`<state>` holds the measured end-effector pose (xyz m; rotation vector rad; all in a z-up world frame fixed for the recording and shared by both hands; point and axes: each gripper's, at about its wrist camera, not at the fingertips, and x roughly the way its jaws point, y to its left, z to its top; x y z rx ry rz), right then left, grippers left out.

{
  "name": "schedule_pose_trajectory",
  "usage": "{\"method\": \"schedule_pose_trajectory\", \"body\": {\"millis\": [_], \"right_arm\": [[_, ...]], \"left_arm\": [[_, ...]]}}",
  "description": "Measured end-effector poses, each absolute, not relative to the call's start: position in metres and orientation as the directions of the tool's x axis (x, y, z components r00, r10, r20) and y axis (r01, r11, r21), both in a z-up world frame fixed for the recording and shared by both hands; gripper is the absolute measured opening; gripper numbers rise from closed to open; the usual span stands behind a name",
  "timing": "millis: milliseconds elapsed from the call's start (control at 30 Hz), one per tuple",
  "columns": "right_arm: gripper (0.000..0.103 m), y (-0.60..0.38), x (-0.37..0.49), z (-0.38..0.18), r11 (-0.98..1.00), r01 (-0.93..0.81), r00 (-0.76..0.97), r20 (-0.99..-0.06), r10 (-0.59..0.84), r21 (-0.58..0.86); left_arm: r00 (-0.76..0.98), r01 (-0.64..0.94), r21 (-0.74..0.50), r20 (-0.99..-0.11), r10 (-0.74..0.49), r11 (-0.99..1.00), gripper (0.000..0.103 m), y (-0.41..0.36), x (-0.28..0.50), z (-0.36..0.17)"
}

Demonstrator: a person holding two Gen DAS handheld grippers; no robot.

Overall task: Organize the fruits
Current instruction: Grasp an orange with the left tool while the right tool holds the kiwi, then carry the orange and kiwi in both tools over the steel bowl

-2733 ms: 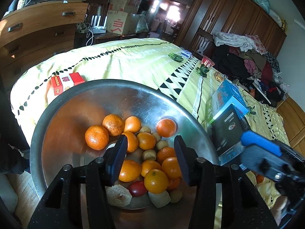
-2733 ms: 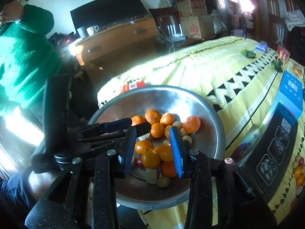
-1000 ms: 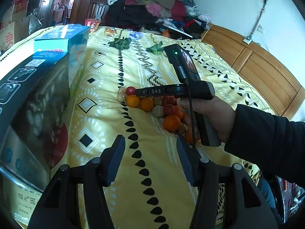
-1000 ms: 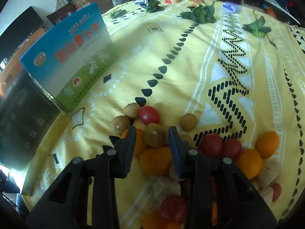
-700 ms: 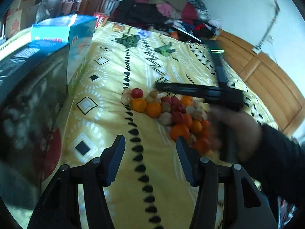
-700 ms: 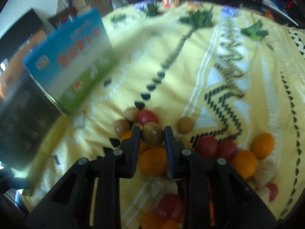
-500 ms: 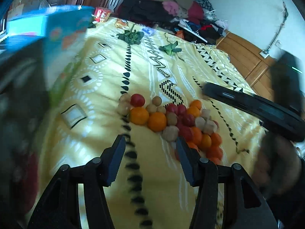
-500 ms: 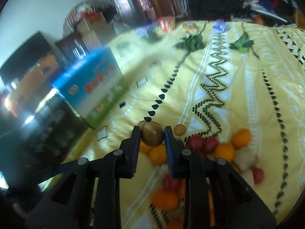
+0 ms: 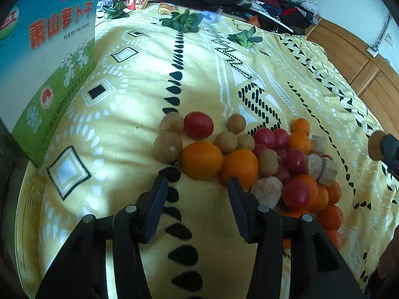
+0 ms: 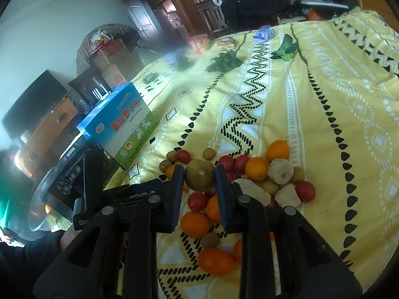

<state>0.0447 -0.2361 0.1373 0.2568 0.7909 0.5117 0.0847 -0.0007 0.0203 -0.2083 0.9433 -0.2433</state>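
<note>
Sorting had barely begun, judging from the layout: nearly all the fruit pile [image 9: 254,159] lay heaped together on the yellow bedspread [image 9: 139,104], oranges, small red fruits, brown round ones and pale chunks mixed and touching.

Right gripper [image 10: 199,174] was clenched on one brown round fruit [image 10: 199,175], pads pressing both sides, the fruit held clear above the near end of the pile. In the left wrist view the same fruit showed at the right edge of frame, apart from the heap.

Left gripper [image 9: 197,189] was released, nothing between its fingers; its jaws had just been closing somewhat. It pointed down at the near side of the pile, lined up with a large orange [image 9: 202,160] (likely its next pick, though not touching).

A blue-and-green carton [image 9: 47,57] stood toward the left edge of the bedspread, well apart from the fruit. Leafy greens [image 10: 225,61] lay near the far edge.

Done: one fruit lifted out. Left: essentially everything else (no separated groups by kind visible on the bedspread). Destination for the held fruit could not be told.
</note>
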Motion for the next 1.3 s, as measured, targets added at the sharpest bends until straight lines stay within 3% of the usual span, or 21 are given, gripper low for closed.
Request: {"method": "schedule_pose_trajectory", "body": {"millis": [400, 433, 500, 767, 1300], "right_arm": [[0.026, -0.241, 0.048, 0.131, 0.841, -0.342, 0.586, -0.606, 0.539, 0.418], [0.026, -0.241, 0.047, 0.13, 0.841, -0.342, 0.584, -0.606, 0.54, 0.419], [0.026, -0.239, 0.047, 0.129, 0.841, -0.345, 0.582, -0.609, 0.54, 0.416], [0.026, -0.232, 0.039, 0.139, 0.844, -0.372, 0.596, -0.597, 0.536, 0.386], [0.026, -0.165, 0.0, 0.207, 0.813, -0.495, 0.621, -0.53, 0.578, 0.306]], "left_arm": [[0.619, 0.086, -0.299, -0.731, -0.287, 0.95, 0.053, 0.001, 0.106, 0.018], [0.618, 0.089, -0.297, -0.732, -0.286, 0.951, 0.052, 0.001, 0.108, 0.019], [0.618, 0.111, -0.299, -0.726, -0.302, 0.948, 0.04, -0.002, 0.107, 0.02], [0.643, 0.137, -0.289, -0.702, -0.307, 0.948, 0.04, -0.001, 0.091, 0.033], [0.8, 0.191, -0.266, -0.516, -0.307, 0.945, 0.039, 0.073, -0.03, 0.169]]}}
